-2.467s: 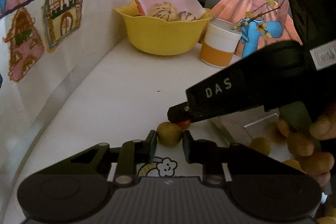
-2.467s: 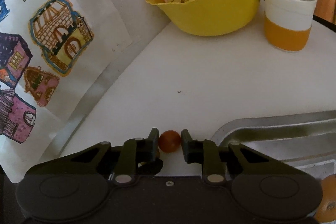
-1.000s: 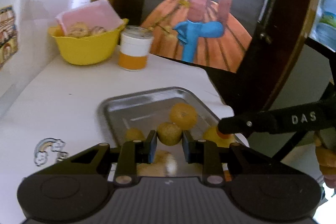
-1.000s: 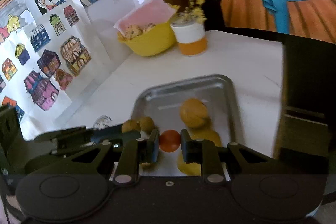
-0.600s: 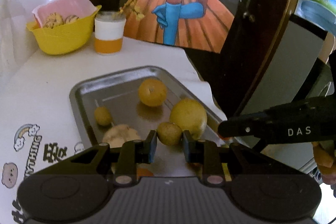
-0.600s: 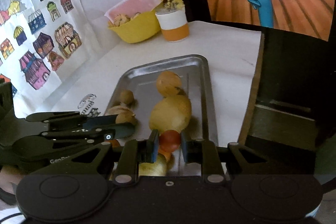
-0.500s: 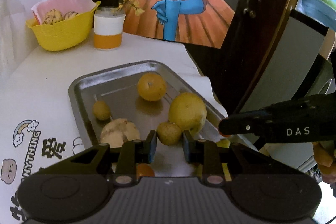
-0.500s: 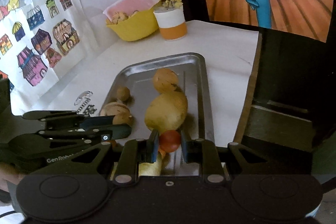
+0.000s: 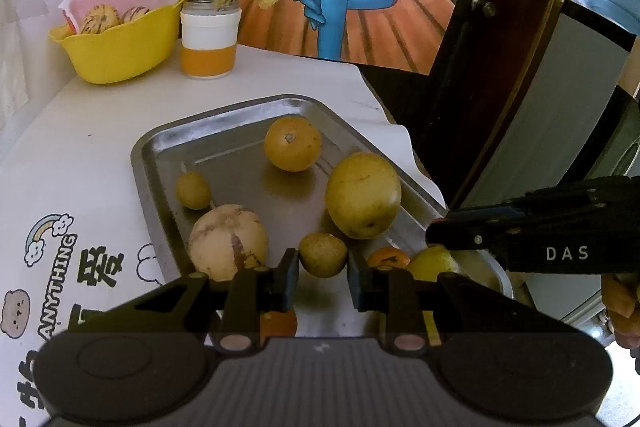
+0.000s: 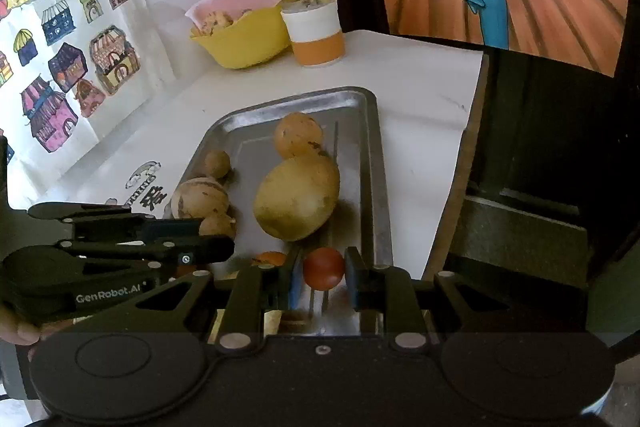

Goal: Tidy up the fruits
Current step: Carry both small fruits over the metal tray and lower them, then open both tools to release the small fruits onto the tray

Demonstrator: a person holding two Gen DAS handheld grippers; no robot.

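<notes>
On the white table [image 9: 100, 115] sits the metal tray [image 9: 160, 147], already holding most of the fruit, so the step in hand looks like dropping the last two pieces in. Biggest inside is the yellow-green fruit [image 9: 363, 195], right of centre near the right rim; next the pale streaked fruit [image 9: 228, 241] at the near left, the orange [image 9: 293, 143] further back, and a little brown one [image 9: 193, 190] by the left wall. Left claw [image 9: 323, 269] grips a small brownish-green fruit [image 9: 323, 254] between its pads, above the near part of the tray. Right claw [image 10: 323, 277] is clamped on a small red tomato [image 10: 323, 267] near the tray's right rim, just in front of the big fruit. To do it well: lower each close to the tray floor before opening, since round fruit will likely roll. Aim for bare metal, left piece between the streaked and big fruit, tomato inside the rim, not on it. Release one at a time and keep the claws apart; they sit close here.
</notes>
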